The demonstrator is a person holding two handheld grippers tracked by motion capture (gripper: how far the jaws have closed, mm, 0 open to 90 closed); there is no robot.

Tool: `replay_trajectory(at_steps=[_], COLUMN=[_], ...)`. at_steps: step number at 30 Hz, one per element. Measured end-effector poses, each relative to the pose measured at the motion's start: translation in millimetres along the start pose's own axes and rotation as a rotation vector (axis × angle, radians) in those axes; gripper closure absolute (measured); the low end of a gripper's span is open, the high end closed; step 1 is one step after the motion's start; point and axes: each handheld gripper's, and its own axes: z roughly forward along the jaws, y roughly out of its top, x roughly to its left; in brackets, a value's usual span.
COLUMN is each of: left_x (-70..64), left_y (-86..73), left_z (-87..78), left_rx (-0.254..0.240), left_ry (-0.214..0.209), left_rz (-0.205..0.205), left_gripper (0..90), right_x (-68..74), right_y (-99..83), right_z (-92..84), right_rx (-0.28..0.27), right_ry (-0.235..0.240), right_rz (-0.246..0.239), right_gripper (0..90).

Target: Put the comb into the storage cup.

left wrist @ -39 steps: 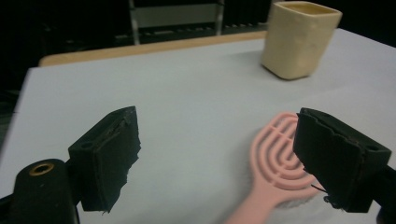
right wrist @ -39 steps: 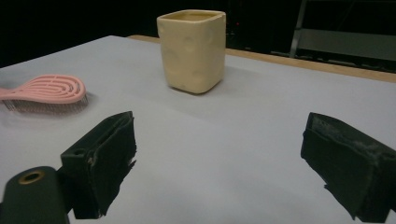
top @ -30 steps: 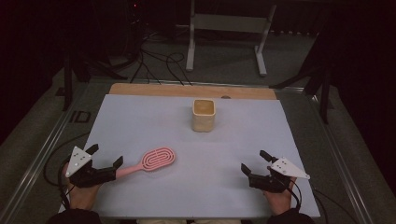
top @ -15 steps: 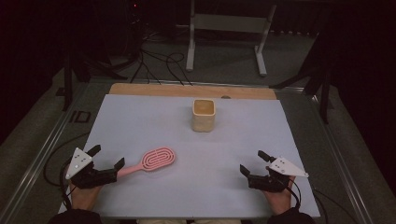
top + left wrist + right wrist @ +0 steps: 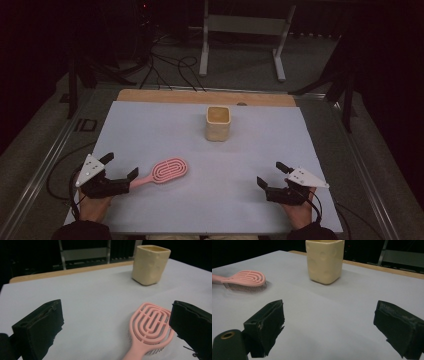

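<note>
Brush (image 5: pixel 169 171) lies lower left of the frame, handle just off the left gripper (image 5: pixel 120 166), jaws wide apart. Slide forward, straddle the handle, then close. Right gripper (image 5: pixel 272 174) waits, jaws apart.

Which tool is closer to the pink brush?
The left tool: its open jaws sit right by the pink brush handle, while the right tool is far across the table.
</note>
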Motion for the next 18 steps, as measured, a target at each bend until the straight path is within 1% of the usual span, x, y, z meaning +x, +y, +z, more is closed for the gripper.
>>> replay_trajectory(at_steps=[5, 10, 15, 17, 18], left_x=[-0.3, 1.6, 2.1, 2.0, 1.4], left_y=[4.2, 5.5, 4.5, 4.2, 3.7], left_z=[4.6, 8.8, 13.3, 14.3, 16.5], left_rx=[0.043, 0.088, 0.119, 0.125, 0.136], left_ry=[-0.012, -0.024, -0.017, -0.017, -0.018], left_rz=[0.027, 0.041, 0.061, 0.062, 0.069], left_gripper=[0.0, 0.0, 0.0, 0.0, 0.0], right_x=[0.5, 1.1, 1.4, 1.6, 2.2], right_y=[-1.0, -1.5, -1.3, -1.3, -1.4], right_z=[1.5, 2.3, 0.6, 0.4, 0.3], right_rx=[0.003, 0.005, 0.001, -0.002, -0.006], right_ry=[0.000, 0.001, -0.007, -0.009, -0.010], right_rz=[-0.004, -0.008, -0.002, 0.000, 0.002], right_gripper=[9.4, 9.5, 9.4, 9.4, 9.4])
